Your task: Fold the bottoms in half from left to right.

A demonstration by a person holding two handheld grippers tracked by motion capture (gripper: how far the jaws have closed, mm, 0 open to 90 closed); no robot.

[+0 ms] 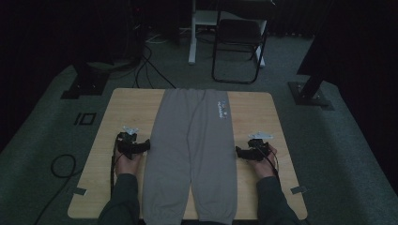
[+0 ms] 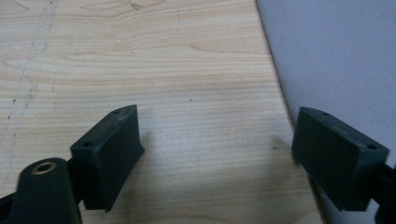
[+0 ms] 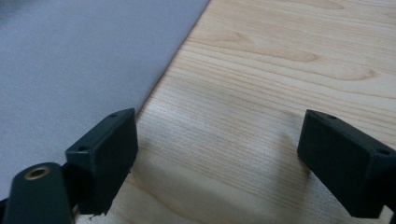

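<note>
1. Counted: one pair of grey sweatpants [image 1: 190, 154], two grippers, one wooden surface [image 1: 119, 115], one black chair [image 1: 238, 42] on the floor beyond the far edge.
2. The left gripper [image 1: 146, 146] sits at the left of the sweatpants, its fingers [image 2: 109, 156] spread wide with nothing between them. They point toward the outer edge of the left leg and stop just beside it.
3. In the left gripper view, bare wood lies between the two fingers, and the cloth edge [image 2: 280, 107] runs past the tip of the right-hand finger. Left of the fingers the surface is open out to its edge.
4. The sweatpants lie flat and lengthwise down the middle, between the two sets of fingers, waistband at the far end, both cuffs at the near edge. A small printed mark [image 1: 222, 110] sits near the waistband, on the right leg.
5. The right gripper [image 1: 239, 152] mirrors the left one, fingers [image 3: 105, 156] spread and empty, just beside the right leg's outer edge.
6. In the right gripper view, the cloth edge [image 3: 173, 60] passes by the left-hand finger; the rest between and beyond the fingers is bare wood.
</note>
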